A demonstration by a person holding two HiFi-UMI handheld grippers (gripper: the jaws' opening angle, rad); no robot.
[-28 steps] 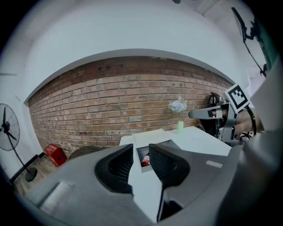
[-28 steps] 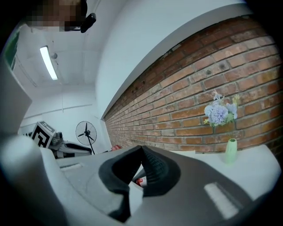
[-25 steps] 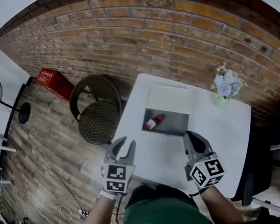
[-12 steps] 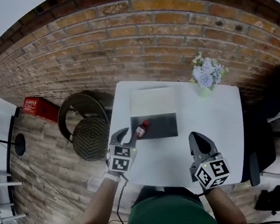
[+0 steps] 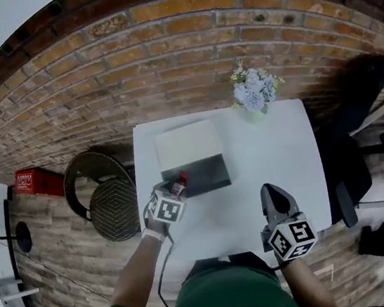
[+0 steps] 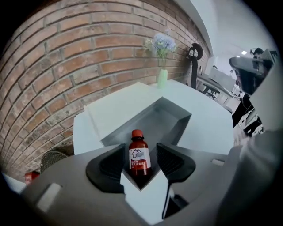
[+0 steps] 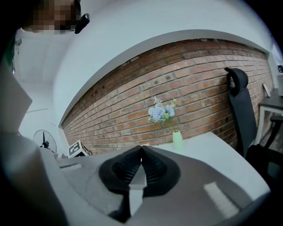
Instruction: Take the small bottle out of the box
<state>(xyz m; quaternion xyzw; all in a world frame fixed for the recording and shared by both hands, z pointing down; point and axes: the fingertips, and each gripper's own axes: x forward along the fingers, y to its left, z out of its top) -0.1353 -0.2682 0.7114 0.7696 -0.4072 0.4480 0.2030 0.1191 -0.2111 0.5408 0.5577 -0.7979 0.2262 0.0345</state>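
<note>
Two jaws of the left gripper (image 6: 140,148) have just been opening and now straddle the small bottle (image 6: 138,155), pads clear of it. Bottle sits in the box (image 6: 172,119), at its 7 o'clock corner.

Centre on the label, close squarely, lift clear of the wall.

Right gripper (image 7: 141,152): jaws together, empty.

Left gripper view shows the pad gaps; head view hides them behind the marker cube (image 5: 166,209).

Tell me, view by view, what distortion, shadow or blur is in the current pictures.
Head view: fisheye bends the brick wall into an arc, with even light on the white table. Left gripper view: black corners; the small bottle is sharp, the box interior dark. Right gripper view: wall curved again, corners dark, flowers clear.
</note>
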